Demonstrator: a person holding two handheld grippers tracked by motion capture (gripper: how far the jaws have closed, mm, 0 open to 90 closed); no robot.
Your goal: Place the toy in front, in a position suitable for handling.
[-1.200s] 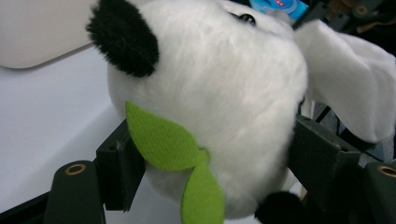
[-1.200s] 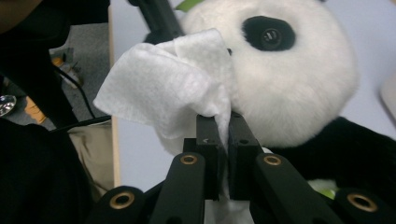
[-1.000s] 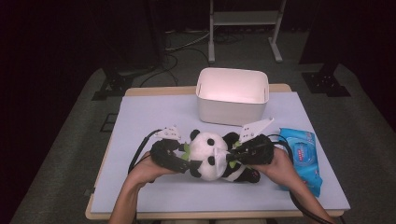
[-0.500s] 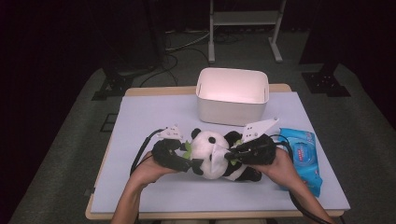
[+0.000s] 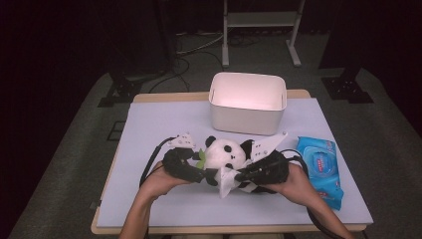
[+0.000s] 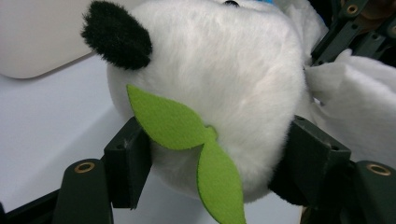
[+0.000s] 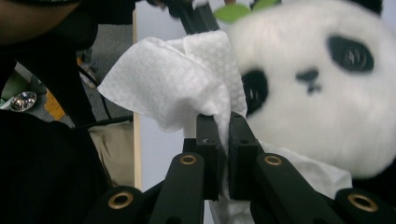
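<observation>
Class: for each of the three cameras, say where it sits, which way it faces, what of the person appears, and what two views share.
High view: above the table's near side, facing forward and down; forearms, left gripper, right gripper.
Left gripper view: on that gripper, along jaws clamping the panda head.
Right gripper view: on that gripper, along jaws shut on the wipe; a dark sleeve at left.
Shared: the gripper views both show panda and wipe.

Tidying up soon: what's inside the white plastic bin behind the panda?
The white plastic bin shows bare inner walls and nothing visible inside, though its near wall hides the front of the floor.
</observation>
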